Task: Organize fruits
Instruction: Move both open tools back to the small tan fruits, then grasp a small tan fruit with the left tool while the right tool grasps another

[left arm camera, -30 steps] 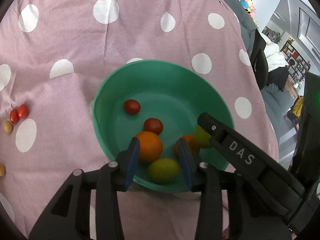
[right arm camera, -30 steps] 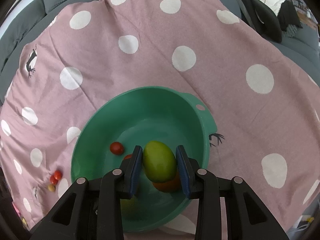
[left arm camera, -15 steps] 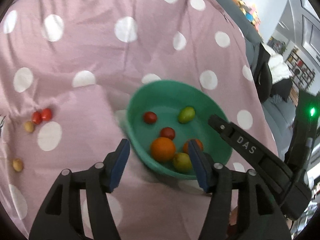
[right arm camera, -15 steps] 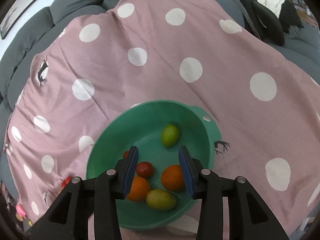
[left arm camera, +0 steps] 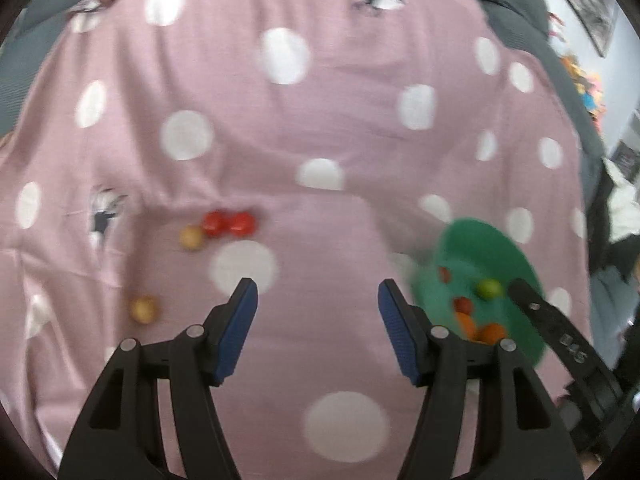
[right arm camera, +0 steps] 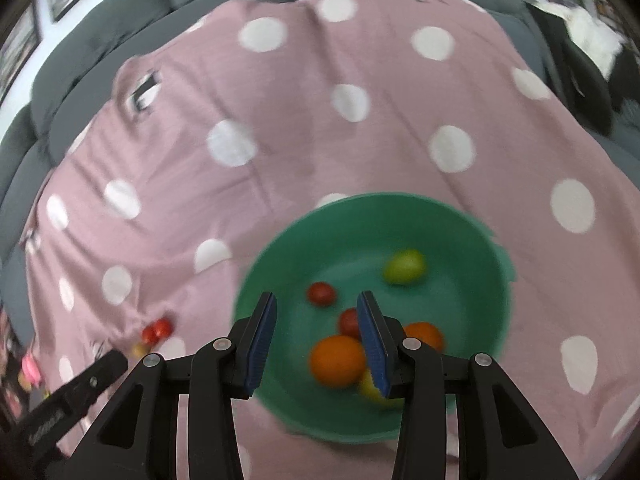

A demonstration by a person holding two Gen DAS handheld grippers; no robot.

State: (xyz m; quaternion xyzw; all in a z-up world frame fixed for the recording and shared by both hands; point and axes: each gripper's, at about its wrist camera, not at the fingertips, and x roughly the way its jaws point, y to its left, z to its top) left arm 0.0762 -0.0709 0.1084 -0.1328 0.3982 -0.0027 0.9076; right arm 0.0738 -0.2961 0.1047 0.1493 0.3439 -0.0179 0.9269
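Note:
A green bowl on the pink dotted cloth holds a green fruit, two oranges, a yellow-green fruit and two red tomatoes. My right gripper is open and empty above the bowl's near left side. My left gripper is open wide and empty over bare cloth, with the bowl to its right. Two red tomatoes and two small yellow fruits lie on the cloth ahead left of it.
The pink cloth covers a grey sofa whose cushions show at the far edge. The right gripper's body crosses the lower right of the left wrist view. Room furniture shows at far right.
My right gripper let go of the green fruit, which now lies in the bowl, and pulled back. My left gripper opened wider and swung left, away from the bowl, toward the loose fruits.

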